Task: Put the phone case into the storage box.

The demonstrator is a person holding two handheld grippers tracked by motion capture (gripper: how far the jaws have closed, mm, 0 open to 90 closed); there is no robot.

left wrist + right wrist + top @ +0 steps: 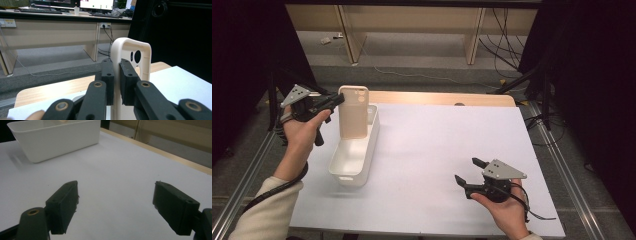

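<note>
Left gripper [333, 101] clamps phone case [354, 111] edge, holding it upright over far end of bin [354, 159]. Right gripper [469, 172] jaws apart, resting near-right on table [437, 150].

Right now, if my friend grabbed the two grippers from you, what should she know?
Left gripper: jaws shut on the side edge of the phone case, held upright over the far end of the white bin.
Right gripper: jaws open, holding nothing, low over the bare white table, well right of the bin.
Done: the case is picked up and over the bin.
Left: probably lower the case into the bin and let go. It is not inside yet.
</note>
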